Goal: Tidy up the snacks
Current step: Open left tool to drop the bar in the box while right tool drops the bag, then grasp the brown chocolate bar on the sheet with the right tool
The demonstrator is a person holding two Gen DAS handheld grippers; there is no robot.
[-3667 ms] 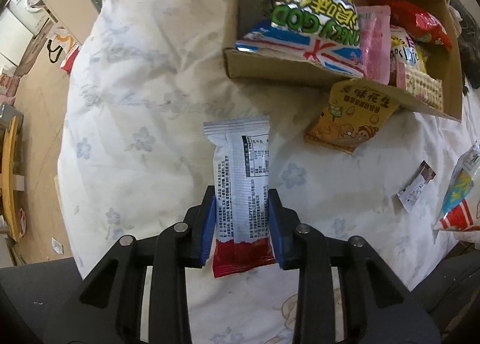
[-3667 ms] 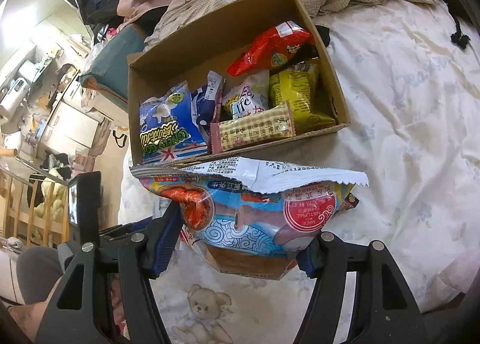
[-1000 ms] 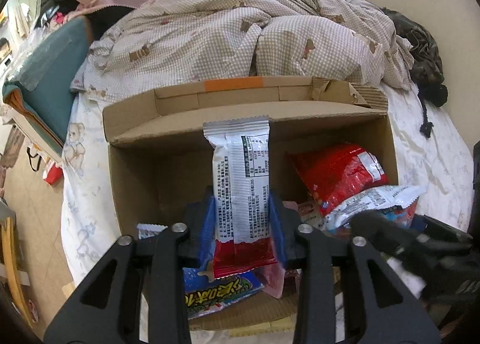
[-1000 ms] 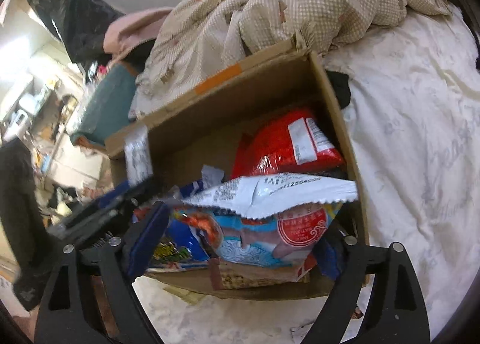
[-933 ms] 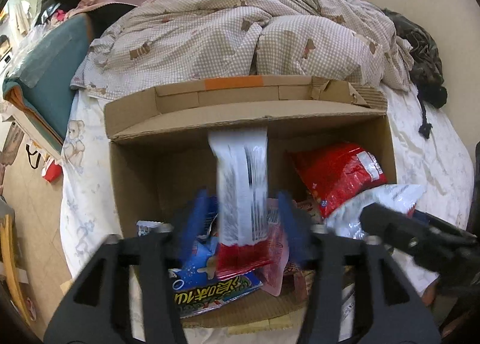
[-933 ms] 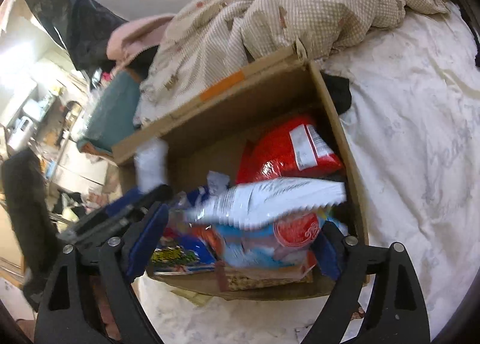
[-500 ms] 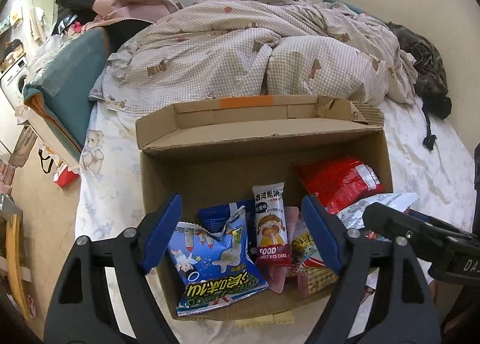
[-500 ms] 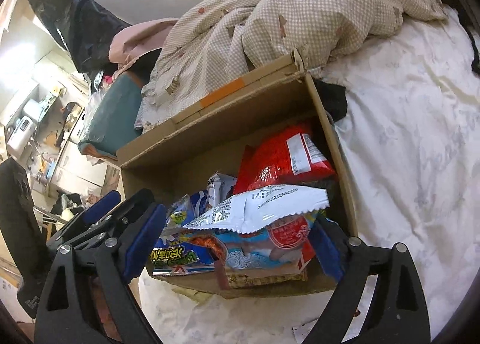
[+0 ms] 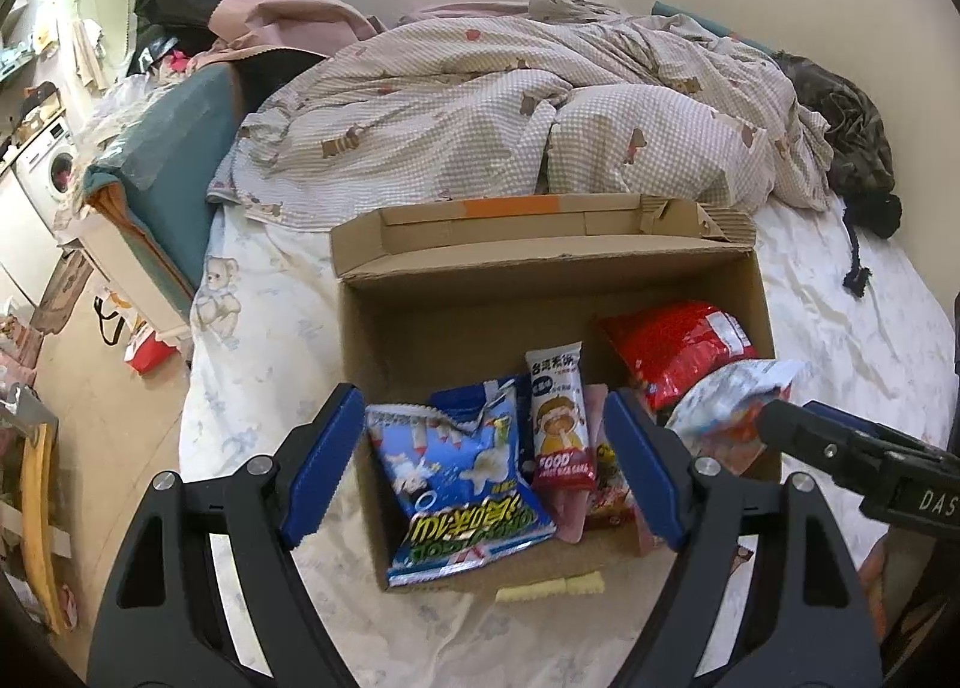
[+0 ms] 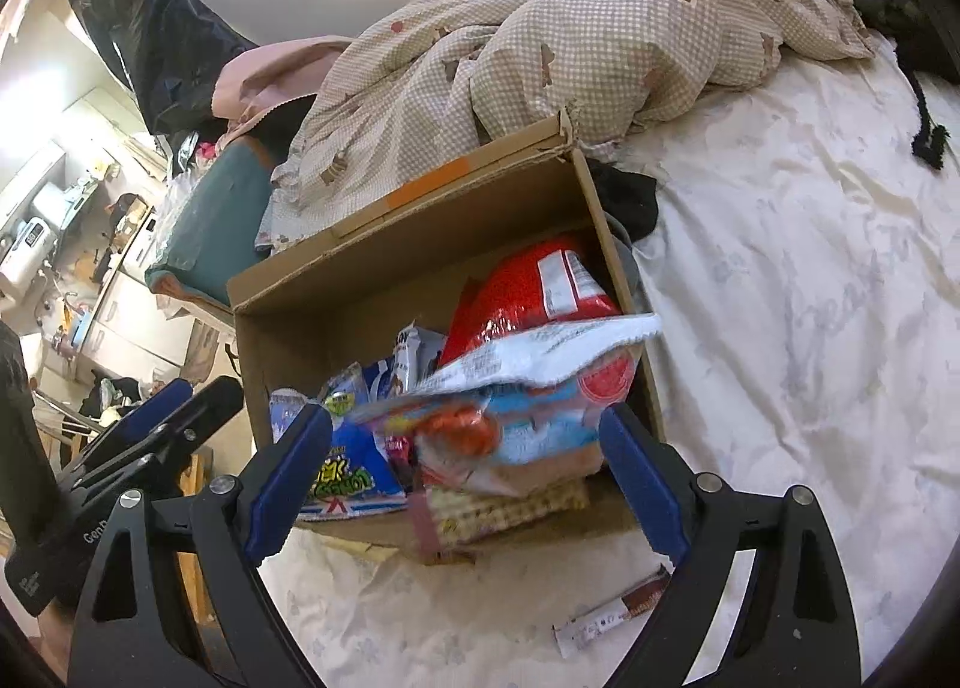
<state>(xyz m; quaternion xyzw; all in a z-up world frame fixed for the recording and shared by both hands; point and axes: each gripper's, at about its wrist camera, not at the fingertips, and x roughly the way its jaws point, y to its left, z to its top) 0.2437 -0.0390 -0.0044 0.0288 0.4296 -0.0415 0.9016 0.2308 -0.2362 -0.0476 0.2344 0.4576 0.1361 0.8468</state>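
Observation:
A brown cardboard box (image 9: 456, 328) stands on the bed and holds several snack packs. In it lie a blue bag (image 9: 462, 478), the slim white-and-red rice cake pack (image 9: 558, 424) and a red bag (image 9: 678, 346). My left gripper (image 9: 486, 466) is open and empty above the box's near edge. My right gripper (image 10: 468, 478) is open; the blue-and-white bag (image 10: 528, 388) it held is blurred between its jaws, over the box (image 10: 336, 292), and looks loose. That bag also shows in the left wrist view (image 9: 732, 406).
A checked duvet (image 9: 510, 112) is heaped behind the box. A small wrapped bar (image 10: 618, 610) lies on the white sheet in front of the box. A yellow pack edge (image 9: 549, 589) sticks out under the box. The bed's left edge drops to the floor (image 9: 108, 376).
My left gripper opened and dropped the rice cake pack into the box, then drew back. My right gripper has opened wider and its blue-and-white bag is slipping down into the box.

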